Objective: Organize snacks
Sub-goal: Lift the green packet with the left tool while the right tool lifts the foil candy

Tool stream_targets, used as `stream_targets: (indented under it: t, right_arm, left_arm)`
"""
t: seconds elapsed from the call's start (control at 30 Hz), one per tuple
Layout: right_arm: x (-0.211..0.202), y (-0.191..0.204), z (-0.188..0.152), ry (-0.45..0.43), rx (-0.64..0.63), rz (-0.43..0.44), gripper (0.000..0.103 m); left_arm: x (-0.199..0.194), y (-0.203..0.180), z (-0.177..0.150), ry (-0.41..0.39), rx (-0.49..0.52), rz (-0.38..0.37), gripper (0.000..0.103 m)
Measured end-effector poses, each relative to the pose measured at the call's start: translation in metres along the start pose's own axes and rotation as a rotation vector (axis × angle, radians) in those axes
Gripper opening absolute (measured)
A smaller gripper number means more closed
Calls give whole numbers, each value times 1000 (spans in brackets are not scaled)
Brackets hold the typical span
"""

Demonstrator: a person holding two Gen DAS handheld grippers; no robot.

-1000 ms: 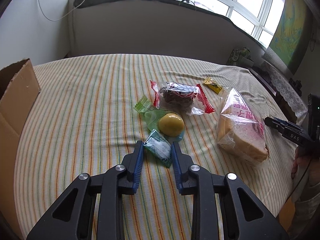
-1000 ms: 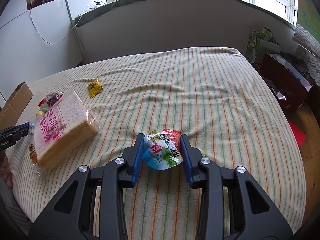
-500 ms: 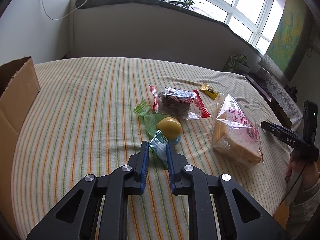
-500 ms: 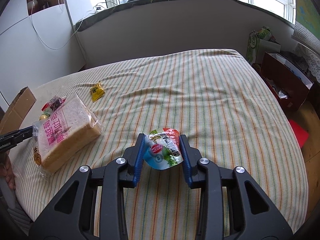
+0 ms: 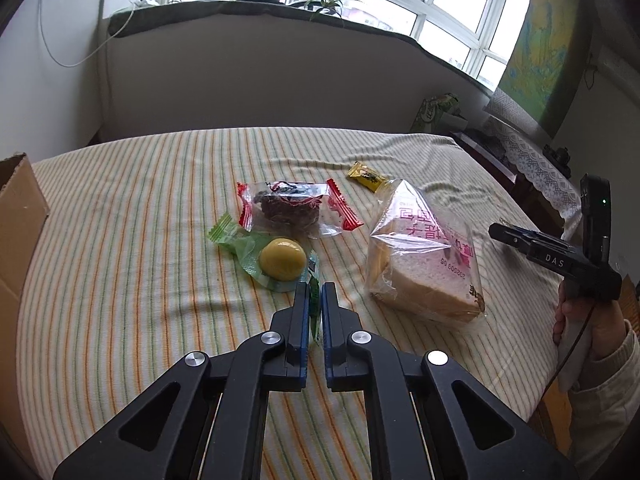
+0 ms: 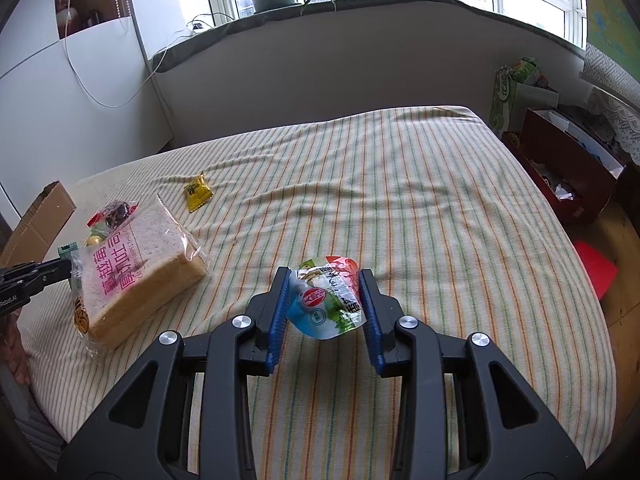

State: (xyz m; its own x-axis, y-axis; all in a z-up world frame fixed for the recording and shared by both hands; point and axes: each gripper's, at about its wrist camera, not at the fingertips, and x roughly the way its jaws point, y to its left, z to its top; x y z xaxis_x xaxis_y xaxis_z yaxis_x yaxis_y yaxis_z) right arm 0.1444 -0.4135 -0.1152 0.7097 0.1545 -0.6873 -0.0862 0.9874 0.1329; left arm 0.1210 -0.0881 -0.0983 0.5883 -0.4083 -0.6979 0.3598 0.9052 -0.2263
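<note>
On the striped tabletop (image 5: 120, 240) I saw the clear-bagged sliced white bread loaf (image 5: 424, 264). My right gripper (image 6: 325, 304) held a crinkly white, red and green snack pouch (image 6: 326, 300) between part-spread fingers; my left gripper (image 5: 315, 308) had pinched its fingers tight on a small green foil sachet (image 5: 315, 304) beside the yellow cake.

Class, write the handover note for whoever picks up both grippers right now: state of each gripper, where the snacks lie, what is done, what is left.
Left gripper: shut on the small green packet, at the cloth beside the yellow candy.
Right gripper: shut on the white-and-green pouch, just above the striped cloth.
On the cloth: red-ended cake wrapper, bread bag, small yellow sachet. Cardboard box at the left edge.
Done: two snacks gripped.
Left: nothing visibly sorted yet; probably carry both to the box, then collect the remaining four.
</note>
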Motion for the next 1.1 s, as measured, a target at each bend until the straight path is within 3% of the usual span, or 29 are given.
stream_targets:
  t: [0.13, 0.47, 0.83, 1.1]
  right_arm:
    - [-10, 3, -3, -26, 3, -4, 34]
    - [-37, 18, -3, -65, -16, -9, 34]
    - [-116, 66, 20, -210, -101, -24, 34]
    - [-128, 95, 19, -214, -140, -9, 34]
  left_arm:
    - [-4, -3, 2, -23, 3, -22, 4]
    - [-34, -8, 9, -111, 15, 10, 4]
    - [-108, -18, 16, -273, 49, 24, 4]
    - [-137, -7, 4, -329, 25, 34, 4]
